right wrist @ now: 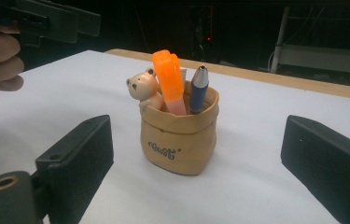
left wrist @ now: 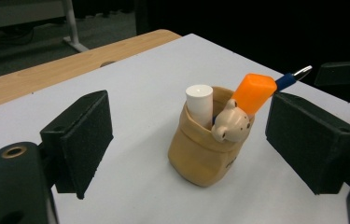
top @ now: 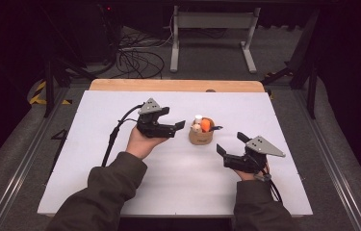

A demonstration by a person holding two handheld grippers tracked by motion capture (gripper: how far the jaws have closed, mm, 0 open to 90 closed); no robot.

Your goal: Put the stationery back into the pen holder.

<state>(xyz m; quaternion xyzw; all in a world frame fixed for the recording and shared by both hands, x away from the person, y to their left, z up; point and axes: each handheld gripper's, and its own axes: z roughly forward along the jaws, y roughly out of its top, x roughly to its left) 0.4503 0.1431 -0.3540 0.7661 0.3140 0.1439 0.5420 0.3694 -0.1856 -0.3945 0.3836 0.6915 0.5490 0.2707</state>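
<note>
We see a counter [top: 120, 192] with a white top; a bare wooden strip [top: 168, 85] runs along its far edge. One thing stands directly on it: a tan pouch [top: 200, 137], soft-sided with a rolled rim, upright, near the middle and slightly toward the far side. Dark lettering on its front in the right gripper view. It holds an orange marker [right wrist: 169, 81], blue pen [right wrist: 198, 88], white cylinder [left wrist: 199, 105] and bear-headed piece [left wrist: 231, 125].

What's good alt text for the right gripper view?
A tan pouch stands upright on a white table, holding an orange highlighter, a blue pen and a small bear figure. The right gripper faces it, jaws open and apart from it.
</note>
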